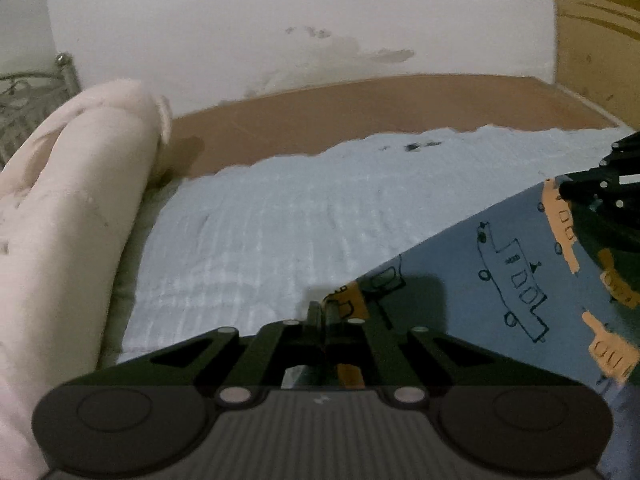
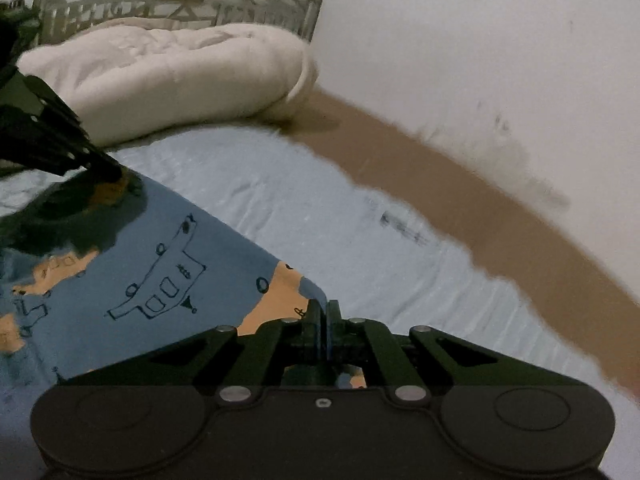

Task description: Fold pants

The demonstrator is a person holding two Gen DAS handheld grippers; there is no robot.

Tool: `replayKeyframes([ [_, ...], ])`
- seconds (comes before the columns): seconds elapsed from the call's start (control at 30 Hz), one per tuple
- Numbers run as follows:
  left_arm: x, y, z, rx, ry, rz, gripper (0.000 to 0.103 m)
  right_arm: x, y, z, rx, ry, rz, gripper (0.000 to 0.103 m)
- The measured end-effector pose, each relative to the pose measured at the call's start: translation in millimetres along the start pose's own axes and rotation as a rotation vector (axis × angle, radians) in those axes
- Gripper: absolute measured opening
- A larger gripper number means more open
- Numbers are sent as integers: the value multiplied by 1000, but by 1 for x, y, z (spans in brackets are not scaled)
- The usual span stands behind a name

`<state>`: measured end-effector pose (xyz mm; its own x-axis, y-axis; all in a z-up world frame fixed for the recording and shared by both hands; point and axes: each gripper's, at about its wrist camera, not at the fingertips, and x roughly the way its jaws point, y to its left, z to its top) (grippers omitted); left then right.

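The pants [image 1: 480, 280] are blue with orange patches and black line drawings. They are held up over the light blue bed sheet [image 1: 260, 220], stretched between both grippers. My left gripper [image 1: 322, 310] is shut on one corner of the pants edge. My right gripper [image 2: 325, 308] is shut on the other corner of the pants [image 2: 160, 280]. The right gripper shows at the right edge of the left wrist view [image 1: 568, 192], and the left gripper shows at the left of the right wrist view [image 2: 112, 172].
A rolled cream duvet [image 1: 80, 184] lies at the head of the bed, in front of a metal headboard [image 2: 180, 4]. A brown bed board [image 1: 380, 108] runs along the white wall [image 1: 280, 20] beyond the sheet [image 2: 360, 240].
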<state>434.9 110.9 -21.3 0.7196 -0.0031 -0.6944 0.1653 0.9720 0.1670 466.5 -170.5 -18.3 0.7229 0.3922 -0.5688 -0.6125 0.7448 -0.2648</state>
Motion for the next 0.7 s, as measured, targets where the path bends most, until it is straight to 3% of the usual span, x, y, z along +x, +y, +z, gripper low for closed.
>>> replayKeyframes([
  [0.3, 41, 13, -17, -99, 74, -28, 0, 71, 1, -15, 84, 135, 30, 1],
  [0.4, 40, 17, -20, -103, 76, -68, 4, 72, -2, -14, 115, 131, 57, 7],
  [0.43, 39, 20, -20, -105, 77, -78, 6, 70, -4, -13, 118, 125, 64, 14],
  [0.5, 40, 24, -20, -119, 87, -97, 32, 68, -8, -11, 135, 122, 90, 25],
  [0.57, 42, 29, -22, -144, 108, -118, 41, 70, -11, -9, 159, 125, 112, 35],
  [0.63, 46, 32, -23, -170, 133, -133, 39, 74, -9, -10, 179, 146, 131, 41],
  [0.7, 46, 35, -25, -197, 146, -158, 5, 76, -6, -12, 191, 161, 140, 39],
])
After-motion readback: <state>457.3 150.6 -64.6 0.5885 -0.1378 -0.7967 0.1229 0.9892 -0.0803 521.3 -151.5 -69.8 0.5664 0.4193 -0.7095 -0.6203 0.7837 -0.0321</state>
